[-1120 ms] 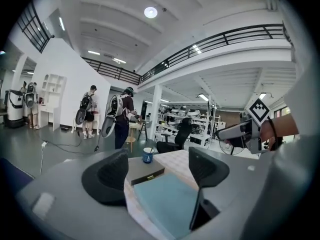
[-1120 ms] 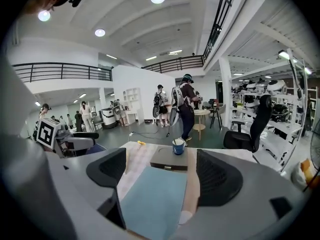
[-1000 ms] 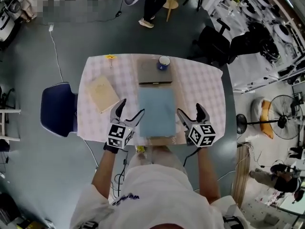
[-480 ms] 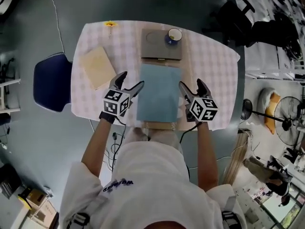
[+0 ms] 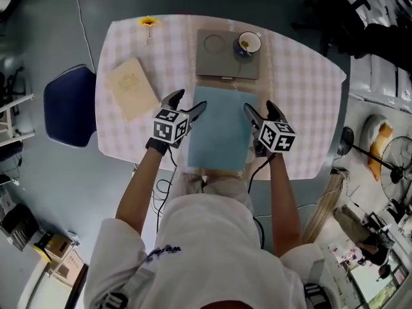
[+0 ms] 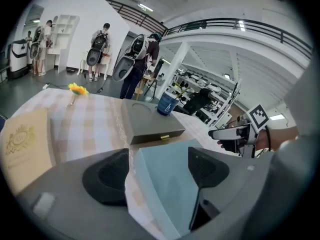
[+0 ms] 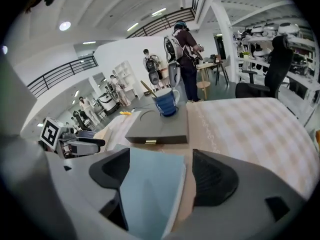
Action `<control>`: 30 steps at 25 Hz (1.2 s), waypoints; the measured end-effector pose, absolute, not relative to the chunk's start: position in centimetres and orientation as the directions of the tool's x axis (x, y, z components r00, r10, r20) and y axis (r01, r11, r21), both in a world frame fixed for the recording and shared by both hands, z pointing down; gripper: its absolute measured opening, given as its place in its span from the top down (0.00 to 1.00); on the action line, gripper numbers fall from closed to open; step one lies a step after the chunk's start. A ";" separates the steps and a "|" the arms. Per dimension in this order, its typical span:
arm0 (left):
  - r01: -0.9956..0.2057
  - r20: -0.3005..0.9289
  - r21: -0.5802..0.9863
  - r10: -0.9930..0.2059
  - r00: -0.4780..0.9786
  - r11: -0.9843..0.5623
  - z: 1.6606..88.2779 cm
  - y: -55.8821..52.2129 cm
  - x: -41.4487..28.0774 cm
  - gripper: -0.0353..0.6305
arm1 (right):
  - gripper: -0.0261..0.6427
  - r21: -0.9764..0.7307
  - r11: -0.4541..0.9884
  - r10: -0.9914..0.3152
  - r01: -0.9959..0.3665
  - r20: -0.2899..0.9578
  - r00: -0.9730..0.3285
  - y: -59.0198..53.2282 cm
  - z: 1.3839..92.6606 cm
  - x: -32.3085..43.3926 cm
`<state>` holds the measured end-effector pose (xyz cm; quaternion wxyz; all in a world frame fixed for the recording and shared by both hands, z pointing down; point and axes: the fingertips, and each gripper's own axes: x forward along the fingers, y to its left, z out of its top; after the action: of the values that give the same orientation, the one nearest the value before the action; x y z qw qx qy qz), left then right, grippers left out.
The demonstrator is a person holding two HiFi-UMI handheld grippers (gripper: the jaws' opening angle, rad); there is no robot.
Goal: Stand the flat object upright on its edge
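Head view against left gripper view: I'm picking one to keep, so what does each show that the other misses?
Only the head view: the person's white shirt and left arm. Only the left gripper view: people standing far behind the table, and a railed balcony. Both: the blue pad lying flat, the grey box with the mug on it, the flower and the tan book.
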<state>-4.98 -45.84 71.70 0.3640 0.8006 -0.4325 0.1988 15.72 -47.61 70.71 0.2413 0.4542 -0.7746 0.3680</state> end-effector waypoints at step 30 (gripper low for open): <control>-0.831 0.655 0.508 -0.524 0.544 -0.227 76.3 -46.9 -2.8 0.43 | 0.48 -0.416 0.305 -0.416 -0.857 0.751 -0.513 -47.2 76.0 14.0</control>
<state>-2.78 -46.94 76.31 0.4354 0.7631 -0.4440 0.1761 14.03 -47.17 76.04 0.2644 0.4167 -0.7633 0.4169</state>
